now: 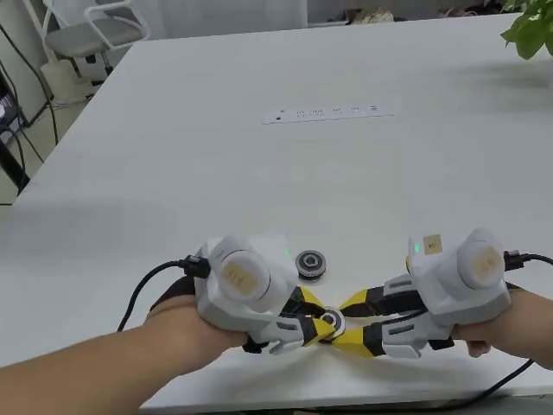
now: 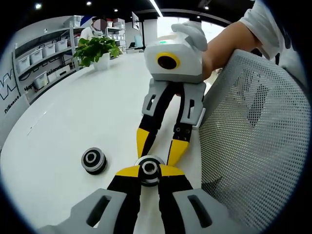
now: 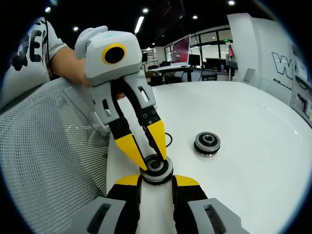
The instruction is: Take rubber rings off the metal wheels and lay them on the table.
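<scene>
We are working at a broad white table (image 1: 259,173), keeping both grippers low over the edge nearest us, so that whatever comes free can go straight down onto the tabletop. A mesh chair back (image 2: 253,136) is standing close behind the work, on the right of the left gripper and on the left of the right gripper.

The left gripper (image 1: 318,327) and the right gripper (image 1: 347,330) are pointing at each other, tip to tip, with one metal wheel (image 1: 333,323) caught between them. In the left gripper view its own yellow tips are clenching the wheel from both sides, probably to keep the wheel from turning or sliding. The right gripper is coming in from the opposite side and, as far as we can judge from its own view, is also grasping the same wheel at the rim. We are reading this opposed hold as one gripper steadying while the other works.

A second wheel (image 1: 311,264) is lying flat just beside the meeting point, off the left side of the left gripper and off the right side of the right gripper, apart from both.

The held wheel's dark rubber ring (image 3: 167,165) is sitting on the wheel, so the peeling is not yet done. We are judging that the next pull needs a bite on the ring alone.
</scene>
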`<state>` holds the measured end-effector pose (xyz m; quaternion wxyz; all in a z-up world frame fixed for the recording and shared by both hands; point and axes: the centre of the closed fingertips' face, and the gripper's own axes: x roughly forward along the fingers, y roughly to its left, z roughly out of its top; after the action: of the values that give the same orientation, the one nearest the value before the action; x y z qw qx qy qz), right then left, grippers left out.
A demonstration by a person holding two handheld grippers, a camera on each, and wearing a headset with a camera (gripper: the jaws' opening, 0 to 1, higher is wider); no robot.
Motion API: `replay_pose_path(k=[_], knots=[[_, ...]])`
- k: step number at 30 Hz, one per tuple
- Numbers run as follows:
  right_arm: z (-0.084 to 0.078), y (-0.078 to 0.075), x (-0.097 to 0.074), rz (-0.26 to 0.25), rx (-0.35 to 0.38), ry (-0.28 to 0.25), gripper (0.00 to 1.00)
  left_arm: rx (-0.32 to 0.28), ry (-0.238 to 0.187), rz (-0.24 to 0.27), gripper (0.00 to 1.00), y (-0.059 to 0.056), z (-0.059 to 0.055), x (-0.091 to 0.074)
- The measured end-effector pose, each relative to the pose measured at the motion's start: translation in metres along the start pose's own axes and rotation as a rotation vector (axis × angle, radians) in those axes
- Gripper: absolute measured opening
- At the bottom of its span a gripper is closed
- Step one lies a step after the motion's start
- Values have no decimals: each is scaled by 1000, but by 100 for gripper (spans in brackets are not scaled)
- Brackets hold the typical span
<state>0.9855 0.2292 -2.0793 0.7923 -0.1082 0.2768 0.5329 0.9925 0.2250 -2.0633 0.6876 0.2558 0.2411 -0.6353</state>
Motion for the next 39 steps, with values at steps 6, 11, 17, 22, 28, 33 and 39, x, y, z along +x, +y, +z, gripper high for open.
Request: replay_pose_path(k=[6,11,17,22,28,33,39], knots=[[0,0,-1,2,-17,0,22,-1,0,2,7,0,0,0],[-1,0,-1,7,-35,9,22,1,0,4,7,0,0,1],[-2,-2,-2,-1,-7,6,21,2,0,4,7,0,0,1],[-4,-2,-4,-4,13,4,19,0,-1,3,7,0,0,1],[-3,-1,-3,-6,14,7,18,-1,-2,3,7,0,0,0],[-4,-1,-5,-13,-5,16,15,-1,-2,3,7,0,0,0],[-9,-3,-8,-20,7,25,0,-5,-4,3,7,0,0,0]])
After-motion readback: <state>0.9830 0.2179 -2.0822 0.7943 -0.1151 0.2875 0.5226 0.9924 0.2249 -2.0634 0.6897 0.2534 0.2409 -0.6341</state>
